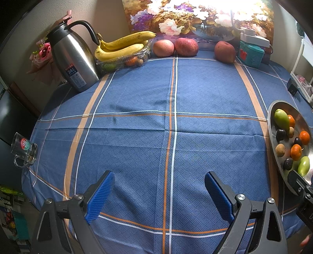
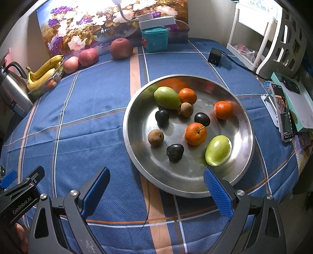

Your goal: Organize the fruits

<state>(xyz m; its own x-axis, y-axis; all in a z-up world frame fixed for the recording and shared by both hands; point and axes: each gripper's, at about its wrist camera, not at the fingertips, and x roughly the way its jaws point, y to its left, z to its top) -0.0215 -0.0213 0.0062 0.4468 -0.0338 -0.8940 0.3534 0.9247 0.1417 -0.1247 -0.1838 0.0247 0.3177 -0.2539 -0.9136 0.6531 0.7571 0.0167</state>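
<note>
On blue cloth [image 2: 78, 117] — round steel dish [image 2: 137, 121].

**A dining table in a lived-in home**

A round table under a blue plaid tablecloth [image 1: 205, 93] stands against a wall, backed by a floral painting [image 1: 197, 17]. A steel thermos jug [image 1: 73, 56], a glass mug [image 1: 24, 149], bananas [image 1: 122, 46], apples [image 1: 185, 46] and a metal plate [image 2: 140, 125] of small fruit share the space beside a white storage rack [image 2: 260, 37].
</note>
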